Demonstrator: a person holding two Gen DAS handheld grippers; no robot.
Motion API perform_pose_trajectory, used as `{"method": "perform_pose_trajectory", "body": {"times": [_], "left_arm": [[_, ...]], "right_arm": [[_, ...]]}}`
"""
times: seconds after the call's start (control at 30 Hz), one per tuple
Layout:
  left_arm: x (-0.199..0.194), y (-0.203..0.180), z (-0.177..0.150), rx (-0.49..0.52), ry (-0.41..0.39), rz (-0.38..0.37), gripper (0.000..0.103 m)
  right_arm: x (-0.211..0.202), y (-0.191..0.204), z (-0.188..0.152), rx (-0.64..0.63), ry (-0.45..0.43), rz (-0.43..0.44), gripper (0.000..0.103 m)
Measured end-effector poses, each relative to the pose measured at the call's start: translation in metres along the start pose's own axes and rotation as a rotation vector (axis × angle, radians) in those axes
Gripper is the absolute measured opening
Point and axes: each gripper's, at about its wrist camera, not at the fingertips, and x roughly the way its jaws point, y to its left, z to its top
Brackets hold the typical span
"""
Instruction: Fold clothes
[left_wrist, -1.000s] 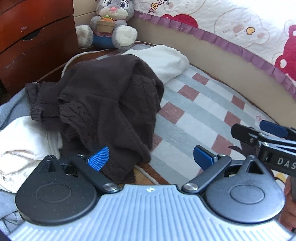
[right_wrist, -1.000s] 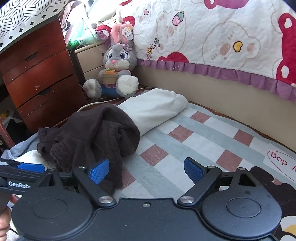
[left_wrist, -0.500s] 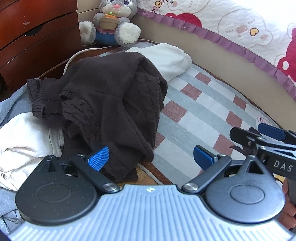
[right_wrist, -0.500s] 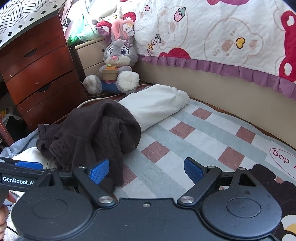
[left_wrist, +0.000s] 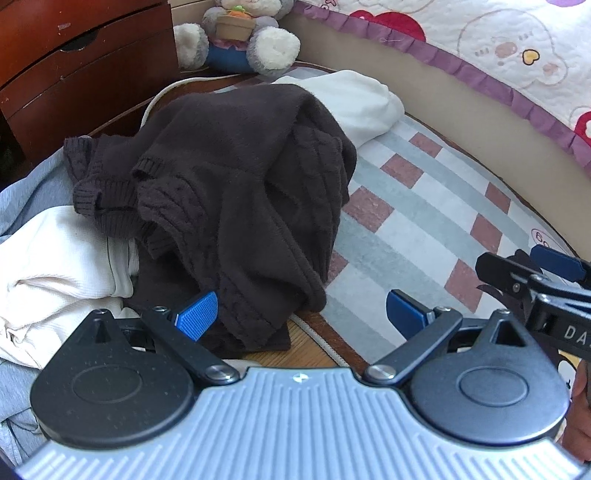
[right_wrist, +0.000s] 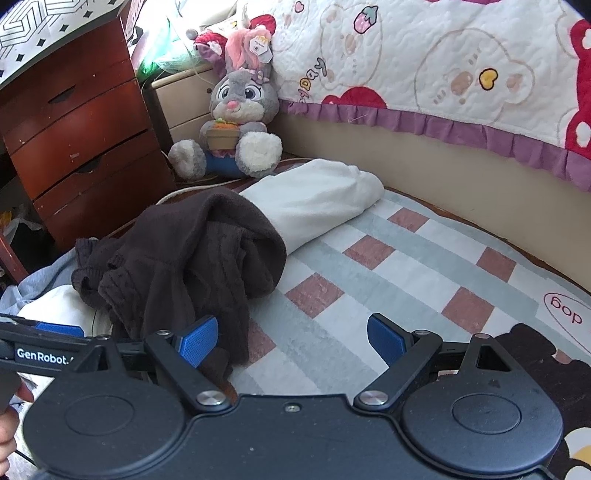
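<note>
A dark brown knitted sweater (left_wrist: 236, 192) lies crumpled in a heap at the rug's left edge; it also shows in the right wrist view (right_wrist: 184, 266). A white folded garment (left_wrist: 351, 99) lies behind it, seen too in the right wrist view (right_wrist: 314, 199). A cream garment (left_wrist: 55, 258) and a grey-blue one (left_wrist: 29, 192) lie at the left. My left gripper (left_wrist: 301, 314) is open and empty, just in front of the sweater's lower hem. My right gripper (right_wrist: 291, 338) is open and empty, to the right of the sweater, over the rug.
A checked rug (right_wrist: 388, 266) covers the floor. A plush rabbit (right_wrist: 236, 122) sits at the back by a red-brown chest of drawers (right_wrist: 81, 140). A bed side with a quilt (right_wrist: 443, 74) runs along the right. A white cable (left_wrist: 159, 96) lies behind the sweater.
Both grippers have moved forward and a little down toward the clothes pile. The sweater looks larger in the left wrist view. Both stay open; the clothes have not moved.
</note>
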Motion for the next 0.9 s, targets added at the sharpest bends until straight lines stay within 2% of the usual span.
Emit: {"method": "perform_pose_trajectory", "body": {"times": [0.2,0.3,0.37,0.5,0.57,0.6,0.63,0.67,0.7,0.73,0.77,0.83,0.9], "left_arm": [[0.005,0.010,0.000,-0.027,-0.040,0.102,0.099],[0.010,0.022,-0.002,-0.071,-0.095,0.179,0.096],[0.014,0.033,-0.004,-0.094,-0.114,0.167,0.096],[0.026,0.049,-0.004,-0.102,-0.121,0.134,0.096],[0.034,0.054,-0.001,-0.107,-0.139,0.114,0.090],[0.038,0.058,0.004,-0.119,-0.155,0.089,0.070],[0.045,0.064,0.014,-0.134,-0.165,0.063,0.055],[0.052,0.071,0.026,-0.147,-0.157,0.064,0.052],[0.058,0.077,0.042,-0.151,-0.156,0.077,0.049],[0.062,0.080,0.055,-0.147,-0.173,0.090,0.045],[0.065,0.083,0.066,-0.144,-0.194,0.103,0.045],[0.073,0.084,0.079,-0.144,-0.212,0.122,0.045],[0.084,0.085,0.082,-0.158,-0.214,0.117,0.045]], "right_arm": [[0.013,-0.003,-0.008,0.005,0.036,0.003,0.091],[0.019,-0.006,-0.014,0.022,0.039,0.050,0.091],[0.026,-0.007,-0.022,0.026,0.049,0.089,0.091],[0.044,-0.007,-0.036,0.029,0.107,0.110,0.091],[0.048,-0.007,-0.037,0.030,0.109,0.135,0.089],[0.049,-0.007,-0.037,0.030,0.107,0.149,0.084],[0.051,-0.007,-0.035,0.020,0.105,0.175,0.060],[0.055,-0.007,-0.030,0.008,0.109,0.206,0.041],[0.059,-0.006,-0.022,-0.004,0.113,0.222,0.039],[0.063,-0.004,-0.013,-0.018,0.115,0.231,0.033],[0.067,-0.003,-0.004,-0.032,0.117,0.240,0.020],[0.074,0.004,0.015,-0.078,0.105,0.246,0.020],[0.077,0.017,0.030,-0.166,0.050,0.224,0.020]]}}
